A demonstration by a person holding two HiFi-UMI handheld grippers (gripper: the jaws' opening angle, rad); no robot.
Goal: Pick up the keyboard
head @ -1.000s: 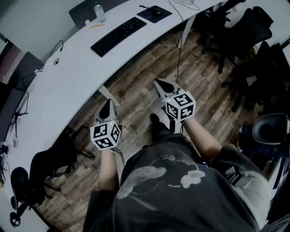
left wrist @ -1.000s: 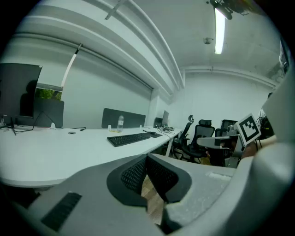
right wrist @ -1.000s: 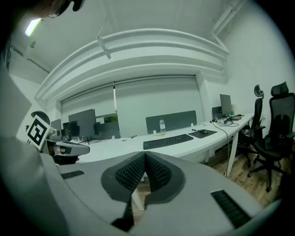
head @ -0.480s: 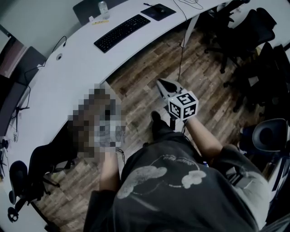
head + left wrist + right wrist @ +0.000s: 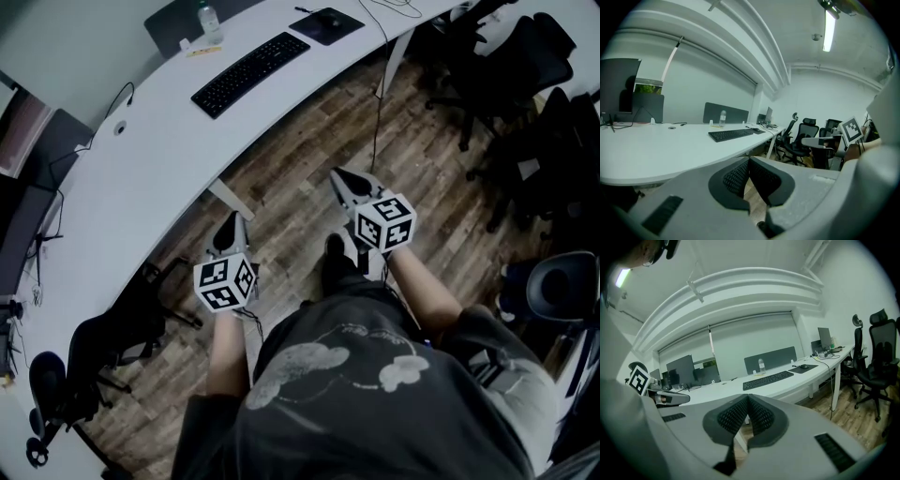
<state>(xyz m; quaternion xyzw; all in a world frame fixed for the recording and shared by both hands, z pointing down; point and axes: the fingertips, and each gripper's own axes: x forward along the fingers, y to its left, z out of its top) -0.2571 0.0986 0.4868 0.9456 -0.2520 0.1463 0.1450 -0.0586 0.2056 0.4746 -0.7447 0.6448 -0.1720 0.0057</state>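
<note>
- Head view: high above person, facing steeply down. Table (image 5: 141, 159) sweeps from 9 to 1 o'clock, keyboard (image 5: 249, 73) far off at 11 o'clock, wood floor (image 5: 300, 178) at centre.
- Left tool (image 5: 232, 225) view: low, close behind own jaws, near level, facing across table top. Keyboard at mid-distance, just above centre.
- Right tool (image 5: 339, 178) view: same low set, further right.
- Shared: all three views show table and keyboard. Left tool view catches right tool at 3 o'clock; right tool view catches left tool at 9 o'clock.

No readable text, brand, number or sign anywhere. Near desk (image 5: 141, 169), marker cubes on left gripper (image 5: 231, 225) and right gripper (image 5: 337, 176) show black-and-white square patterns only, no letters. On desk, keyboard (image 5: 249, 73) key legends too small. At desk's far edge, bottle (image 5: 208, 21) label illegible. Person's shirt (image 5: 347, 361) print lettering unreadable.
</note>
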